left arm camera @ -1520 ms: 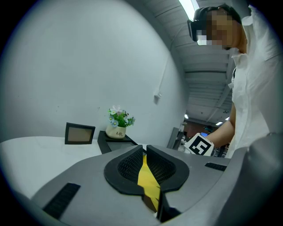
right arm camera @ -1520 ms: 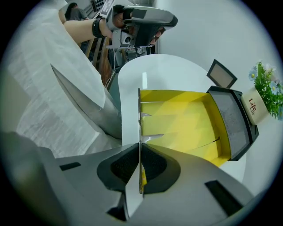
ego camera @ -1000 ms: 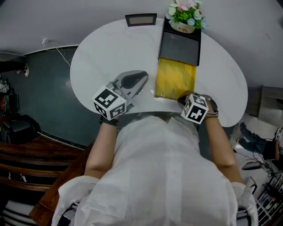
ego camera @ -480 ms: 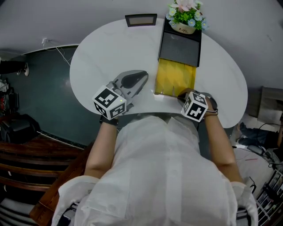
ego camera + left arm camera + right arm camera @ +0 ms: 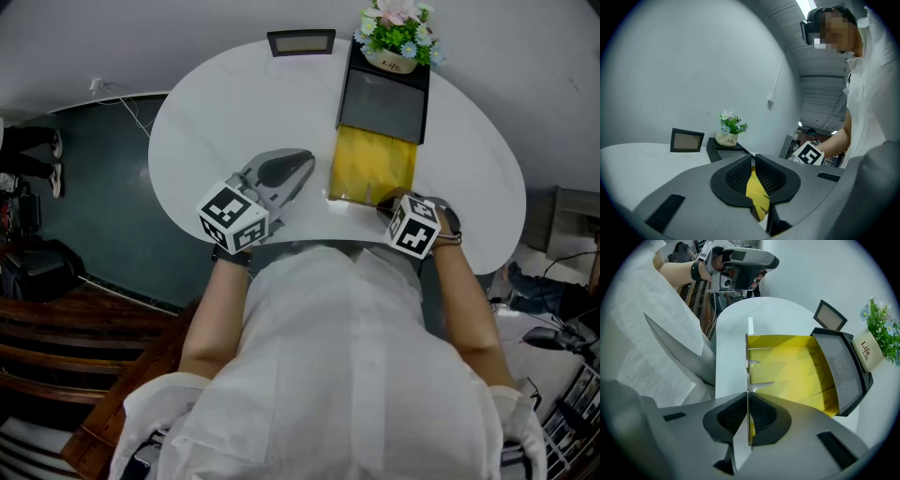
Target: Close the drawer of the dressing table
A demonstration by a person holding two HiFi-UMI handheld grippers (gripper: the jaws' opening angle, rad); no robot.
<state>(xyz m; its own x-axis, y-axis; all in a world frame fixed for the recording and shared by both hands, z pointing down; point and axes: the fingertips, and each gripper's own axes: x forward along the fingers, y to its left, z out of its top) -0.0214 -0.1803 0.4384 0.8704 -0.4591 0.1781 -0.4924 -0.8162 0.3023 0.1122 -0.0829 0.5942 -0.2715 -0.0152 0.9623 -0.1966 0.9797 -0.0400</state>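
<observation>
Drawer [image 5: 372,164] nudged slightly inward, long axis toward person; right claw [image 5: 748,401] clamps its front; left claw [image 5: 753,161] closed.

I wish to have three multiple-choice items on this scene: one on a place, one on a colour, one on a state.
1. Where does the flower pot stand?
A. on the box
B. under the box
C. inside the drawer

2. What colour is the drawer inside?
A. red
B. yellow
C. blue

3. What is the drawer's state?
A. fully shut
B. pulled out
C. lifted out of the box

Answers:
1 A: the pot sits on the box's top, at its back.
2 B: the head view shows its yellow inside.
3 B: it sticks out of the box, with the fingers of the right gripper shut on its front.
</observation>
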